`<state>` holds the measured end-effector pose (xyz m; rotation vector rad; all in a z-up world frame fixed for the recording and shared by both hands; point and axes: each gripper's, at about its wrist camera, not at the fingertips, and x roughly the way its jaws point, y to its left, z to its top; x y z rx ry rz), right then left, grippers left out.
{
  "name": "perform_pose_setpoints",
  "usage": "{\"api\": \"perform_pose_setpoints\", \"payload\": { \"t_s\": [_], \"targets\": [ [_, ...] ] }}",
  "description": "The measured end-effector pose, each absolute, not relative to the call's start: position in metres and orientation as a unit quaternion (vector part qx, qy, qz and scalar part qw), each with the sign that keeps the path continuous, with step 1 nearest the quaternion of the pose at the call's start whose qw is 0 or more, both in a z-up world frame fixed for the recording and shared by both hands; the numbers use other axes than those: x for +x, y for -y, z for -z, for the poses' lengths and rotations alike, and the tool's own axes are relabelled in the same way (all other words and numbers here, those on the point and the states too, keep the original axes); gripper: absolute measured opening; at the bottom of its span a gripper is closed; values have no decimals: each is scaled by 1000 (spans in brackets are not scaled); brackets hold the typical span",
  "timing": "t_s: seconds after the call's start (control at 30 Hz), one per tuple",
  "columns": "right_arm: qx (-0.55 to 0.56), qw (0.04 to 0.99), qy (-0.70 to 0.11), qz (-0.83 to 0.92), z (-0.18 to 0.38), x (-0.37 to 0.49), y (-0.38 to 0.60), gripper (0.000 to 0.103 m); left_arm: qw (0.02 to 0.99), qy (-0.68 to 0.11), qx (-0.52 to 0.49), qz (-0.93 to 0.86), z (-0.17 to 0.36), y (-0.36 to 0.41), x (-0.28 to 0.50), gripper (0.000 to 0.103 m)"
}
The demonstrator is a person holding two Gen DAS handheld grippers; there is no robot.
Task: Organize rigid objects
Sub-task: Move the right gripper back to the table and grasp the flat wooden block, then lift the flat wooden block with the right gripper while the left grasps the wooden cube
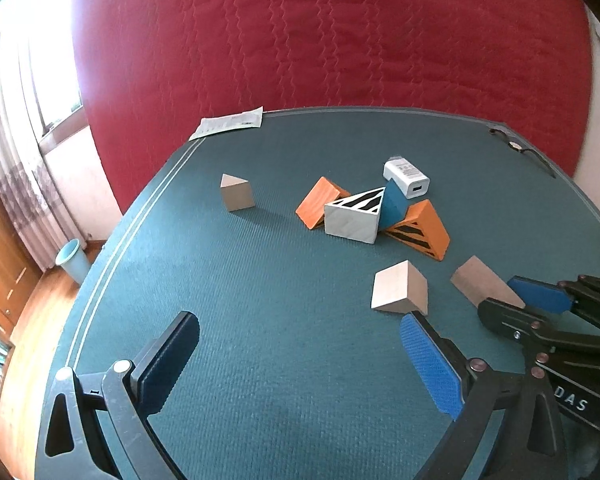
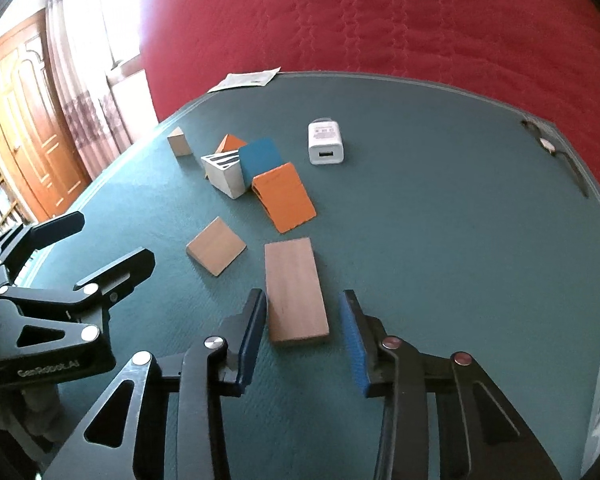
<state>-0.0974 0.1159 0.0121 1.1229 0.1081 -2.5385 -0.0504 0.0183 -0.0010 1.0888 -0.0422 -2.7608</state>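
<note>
Several wooden wedge blocks lie on the green table (image 1: 260,320). A pile holds an orange wedge (image 1: 320,206), a white striped wedge (image 1: 354,216), a blue wedge (image 1: 394,206) and an orange striped wedge (image 1: 420,230). A white charger (image 1: 406,178) lies behind them. A plain wedge (image 1: 237,192) stands alone at the left. Two plain wedges (image 1: 400,288) (image 1: 484,284) lie nearer. My right gripper (image 2: 304,328) is open, its fingers on either side of the near end of the long plain wedge (image 2: 296,292). My left gripper (image 1: 300,356) is open and empty.
A paper sheet (image 1: 230,122) lies at the table's far left corner. A black strap with a buckle (image 1: 516,148) lies at the far right edge. A red quilted mattress (image 1: 340,40) stands behind the table. A blue bin (image 1: 74,260) stands on the floor at the left.
</note>
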Motion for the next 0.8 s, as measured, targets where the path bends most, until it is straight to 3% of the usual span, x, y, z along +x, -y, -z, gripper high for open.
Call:
{"api": "perform_pose_setpoints", "payload": {
  "t_s": [0.13, 0.8],
  "targets": [
    [394, 178, -60, 900, -12, -97, -109, 30, 89, 12, 371, 924, 4, -16, -52, 102],
    [397, 142, -33, 906, -14, -91, -142, 29, 91, 30, 390, 916, 9, -32, -68, 102]
  ]
}}
